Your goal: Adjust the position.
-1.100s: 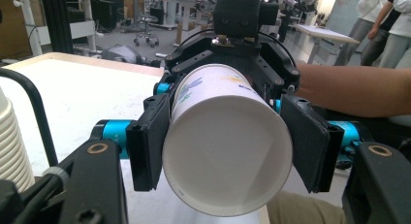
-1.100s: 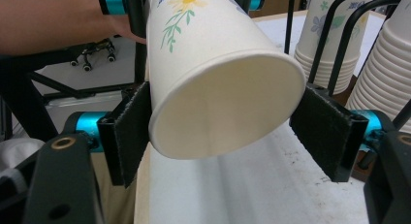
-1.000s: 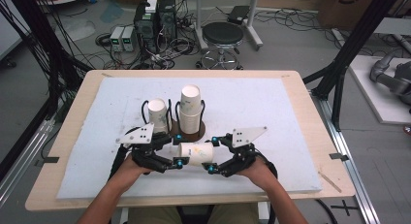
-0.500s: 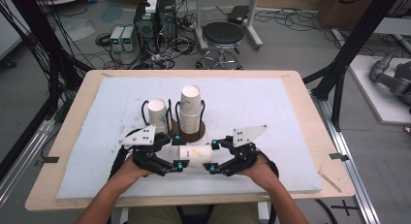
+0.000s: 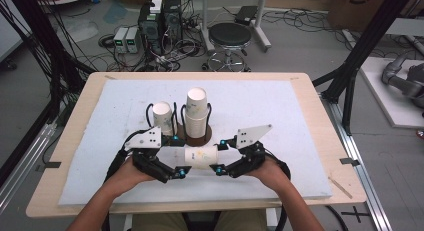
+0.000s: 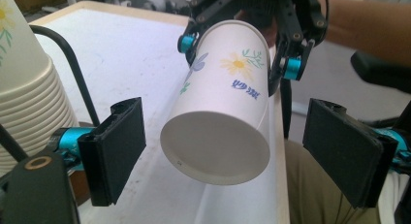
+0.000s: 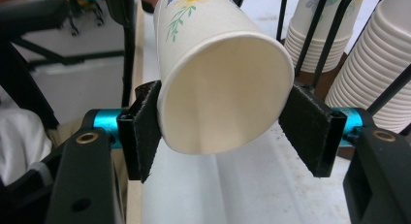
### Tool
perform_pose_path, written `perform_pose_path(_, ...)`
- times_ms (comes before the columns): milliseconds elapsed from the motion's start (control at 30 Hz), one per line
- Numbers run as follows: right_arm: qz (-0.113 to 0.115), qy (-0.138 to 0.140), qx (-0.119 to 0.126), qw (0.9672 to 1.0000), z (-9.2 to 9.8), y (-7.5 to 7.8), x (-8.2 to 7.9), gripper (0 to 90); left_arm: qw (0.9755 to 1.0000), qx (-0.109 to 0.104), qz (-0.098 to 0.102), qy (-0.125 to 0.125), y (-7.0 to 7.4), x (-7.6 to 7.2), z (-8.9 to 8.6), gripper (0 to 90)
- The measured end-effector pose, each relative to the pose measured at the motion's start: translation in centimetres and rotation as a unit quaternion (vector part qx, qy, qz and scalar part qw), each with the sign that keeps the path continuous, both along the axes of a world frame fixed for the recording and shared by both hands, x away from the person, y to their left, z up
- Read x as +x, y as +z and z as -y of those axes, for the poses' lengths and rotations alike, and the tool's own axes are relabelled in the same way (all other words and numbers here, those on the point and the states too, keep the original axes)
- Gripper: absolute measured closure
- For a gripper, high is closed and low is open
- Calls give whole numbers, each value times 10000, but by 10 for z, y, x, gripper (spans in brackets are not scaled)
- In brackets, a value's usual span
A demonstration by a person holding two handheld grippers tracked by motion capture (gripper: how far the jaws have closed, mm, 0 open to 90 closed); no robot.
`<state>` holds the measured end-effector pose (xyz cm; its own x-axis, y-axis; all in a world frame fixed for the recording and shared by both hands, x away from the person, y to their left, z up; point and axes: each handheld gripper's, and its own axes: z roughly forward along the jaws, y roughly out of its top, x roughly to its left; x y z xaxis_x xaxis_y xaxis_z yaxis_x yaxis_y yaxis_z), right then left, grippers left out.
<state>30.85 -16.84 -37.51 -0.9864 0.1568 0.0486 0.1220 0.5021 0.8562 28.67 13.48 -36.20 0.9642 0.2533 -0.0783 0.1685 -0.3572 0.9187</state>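
A white paper cup (image 5: 201,157) with a flower print lies level in the air between my two grippers, near the table's front edge. My right gripper (image 7: 225,132) is shut on its open mouth, and both pads press the rim (image 7: 228,95). My left gripper (image 6: 228,153) has just been opening. Its jaws now stand on either side of the cup's base (image 6: 215,146) without touching it. In the high view the left gripper (image 5: 179,156) and the right gripper (image 5: 218,157) face each other across the cup.
Two stacks of paper cups (image 5: 163,116) (image 5: 197,111) stand upside down in a black wire holder on a brown base (image 5: 197,137) just behind the grippers. A white foam pad (image 5: 280,106) covers the wooden table (image 5: 310,91). A stool (image 5: 230,36) stands on the floor beyond.
The left gripper's jaws have come apart and let go of the cup's base. The right gripper's jaws have closed on the cup's mouth. Neither hand has shifted.
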Motion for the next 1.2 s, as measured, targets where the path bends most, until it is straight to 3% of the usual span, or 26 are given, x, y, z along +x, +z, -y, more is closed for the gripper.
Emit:
perform_pose_path(233, 154, 42, -481, 9987, -12, 12, 3, 345, 9989, 459, -7, -24, 4, 3, 2, 155)
perform_pose_path(500, 344, 200, -1046, 9937, -27, 28, 6, 342, 9961, 884, -23, -37, 6, 7, 6, 160)
perform_pose_path(767, 495, 341, -1463, 9874, -38, 38, 6, 341, 9932, 1159, -93, -97, 10, 11, 11, 177)
perform_pose_path(1033, 638, 509, -2068, 9750, -55, 48, 4, 339, 9877, 1532, -157, -287, 9, 14, 19, 210)
perform_pose_path(1200, 802, 633, -2433, 9646, -65, 52, 4, 337, 9849, 1680, -208, -361, 9, 15, 23, 234)
